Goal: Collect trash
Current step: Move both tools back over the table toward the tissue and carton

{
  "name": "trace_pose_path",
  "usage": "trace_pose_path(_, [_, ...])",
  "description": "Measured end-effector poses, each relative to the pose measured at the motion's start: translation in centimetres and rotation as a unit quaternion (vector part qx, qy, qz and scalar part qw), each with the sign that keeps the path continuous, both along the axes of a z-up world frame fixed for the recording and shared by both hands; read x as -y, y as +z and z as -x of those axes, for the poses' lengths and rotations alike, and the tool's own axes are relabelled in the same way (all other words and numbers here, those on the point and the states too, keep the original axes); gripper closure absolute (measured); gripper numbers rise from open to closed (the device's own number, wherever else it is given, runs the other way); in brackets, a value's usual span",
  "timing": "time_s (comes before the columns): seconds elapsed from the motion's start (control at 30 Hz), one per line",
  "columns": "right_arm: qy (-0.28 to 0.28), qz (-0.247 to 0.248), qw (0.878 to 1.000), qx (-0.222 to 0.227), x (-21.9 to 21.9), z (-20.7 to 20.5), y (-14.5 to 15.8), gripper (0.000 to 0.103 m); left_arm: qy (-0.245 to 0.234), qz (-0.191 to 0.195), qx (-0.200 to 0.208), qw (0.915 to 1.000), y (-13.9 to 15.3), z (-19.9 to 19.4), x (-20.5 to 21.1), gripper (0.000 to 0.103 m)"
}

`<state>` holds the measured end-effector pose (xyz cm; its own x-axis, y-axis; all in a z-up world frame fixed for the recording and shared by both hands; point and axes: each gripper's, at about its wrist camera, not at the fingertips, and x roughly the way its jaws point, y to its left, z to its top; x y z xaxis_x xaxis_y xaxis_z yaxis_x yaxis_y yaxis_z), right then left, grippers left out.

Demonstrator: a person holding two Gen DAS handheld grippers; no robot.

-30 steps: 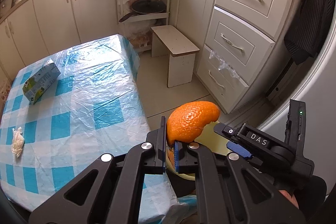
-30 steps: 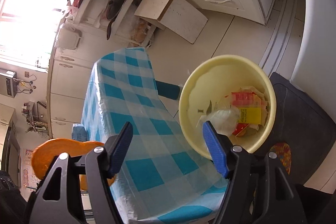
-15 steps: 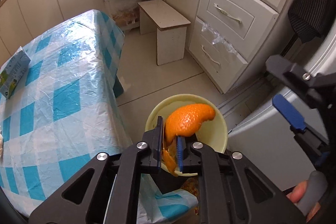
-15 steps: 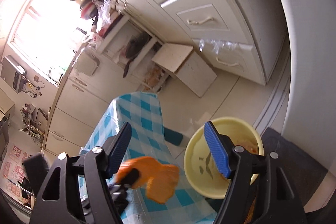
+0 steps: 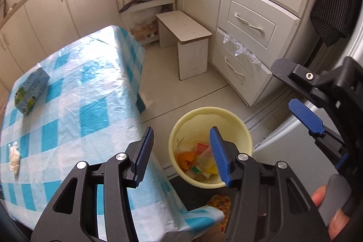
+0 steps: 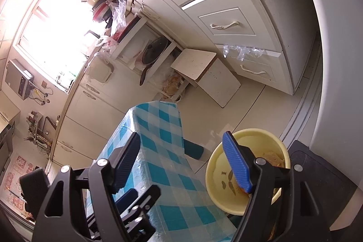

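**binwatcher:** orange peel sits in the yellow bin on the floor just beside the table, mixed in with wrappers. Left gripper hangs above the bin, fingers spread wide, holding nothing. Right gripper is also wide open and empty, off to the side.

**umi_tinkerer:** so the drop looks done. Next, I'd guess, is the small white wad near the table's edge, or the carton further back. Lift clear of the rim before swinging over, and come down on the wad from above, since that plastic tablecloth looks slippery and could bunch.
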<state>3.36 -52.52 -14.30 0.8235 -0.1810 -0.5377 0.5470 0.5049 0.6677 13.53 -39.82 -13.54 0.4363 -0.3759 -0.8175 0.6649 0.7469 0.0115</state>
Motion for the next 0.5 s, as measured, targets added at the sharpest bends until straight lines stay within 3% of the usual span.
trace_pose_path(0.27, [0.047,0.039,0.998,-0.003,-2.6,-1.9,1.3,0.031,0.046,-0.016,0.029,0.9984,2.3,-0.2,-5.8,0.047])
trace_pose_path(0.5, [0.106,0.095,0.990,-0.007,-6.6,-4.2,2.6,0.030,0.111,-0.028,0.056,0.9918,3.7,-1.3,-13.0,0.039])
